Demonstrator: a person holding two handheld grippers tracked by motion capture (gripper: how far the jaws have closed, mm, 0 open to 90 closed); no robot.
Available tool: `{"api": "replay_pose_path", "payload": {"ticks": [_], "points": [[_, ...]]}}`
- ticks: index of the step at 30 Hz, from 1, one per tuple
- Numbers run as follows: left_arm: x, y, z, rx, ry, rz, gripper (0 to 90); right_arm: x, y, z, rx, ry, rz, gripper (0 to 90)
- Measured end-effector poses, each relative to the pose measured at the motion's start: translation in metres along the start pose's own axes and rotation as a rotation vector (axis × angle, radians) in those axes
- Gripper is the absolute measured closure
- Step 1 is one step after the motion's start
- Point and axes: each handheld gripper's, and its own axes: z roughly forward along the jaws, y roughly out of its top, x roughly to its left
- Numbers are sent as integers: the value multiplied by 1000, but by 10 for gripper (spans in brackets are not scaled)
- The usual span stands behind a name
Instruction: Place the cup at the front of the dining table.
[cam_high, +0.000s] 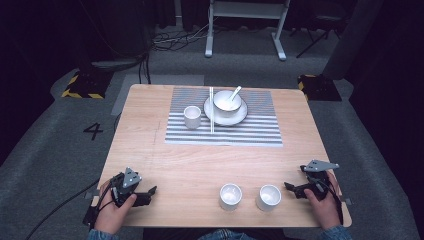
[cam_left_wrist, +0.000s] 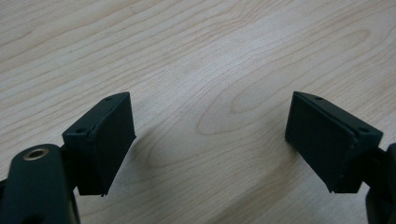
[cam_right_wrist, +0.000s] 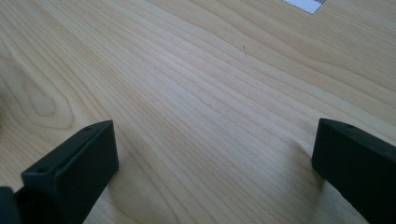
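My left gripper (cam_high: 148, 193) rests low at the table's near left corner, held by a hand. In the left gripper view it (cam_left_wrist: 210, 99) stands open over bare wood with nothing between its pads. My right gripper (cam_high: 291, 188) sits at the near right edge and points left toward two empty white cups (cam_high: 230, 196) (cam_high: 268, 197). In the right gripper view it (cam_right_wrist: 215, 125) is open, empty, and close to the tabletop. Farther back, a striped placemat (cam_high: 225, 134) carries a white cup (cam_high: 192, 116), chopsticks (cam_high: 211, 114), and a plate (cam_high: 242, 117) with a bowl (cam_high: 226, 101) and spoon (cam_high: 235, 91).
The wooden table (cam_high: 175, 165) has bare wood between the placemat and the near cups. Cables trail from the left gripper off the near left corner. Beyond the table stand a white frame (cam_high: 245, 25) and yellow-black striped blocks (cam_high: 82, 84) on the grey floor.
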Motion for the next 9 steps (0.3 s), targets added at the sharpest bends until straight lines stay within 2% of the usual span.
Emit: {"api": "replay_pose_path", "payload": {"ticks": [1, 3, 9], "points": [[1, 0, 0, 2, -4, -6, 156, 0, 0, 0, 0, 0, 1, 5], [3, 0, 1, 11, -18, -64, 156, 0, 0, 0, 0, 0, 1, 5], [3, 0, 1, 12, -13, -67, 147, 0, 0, 0, 0, 0, 1, 5]]}}
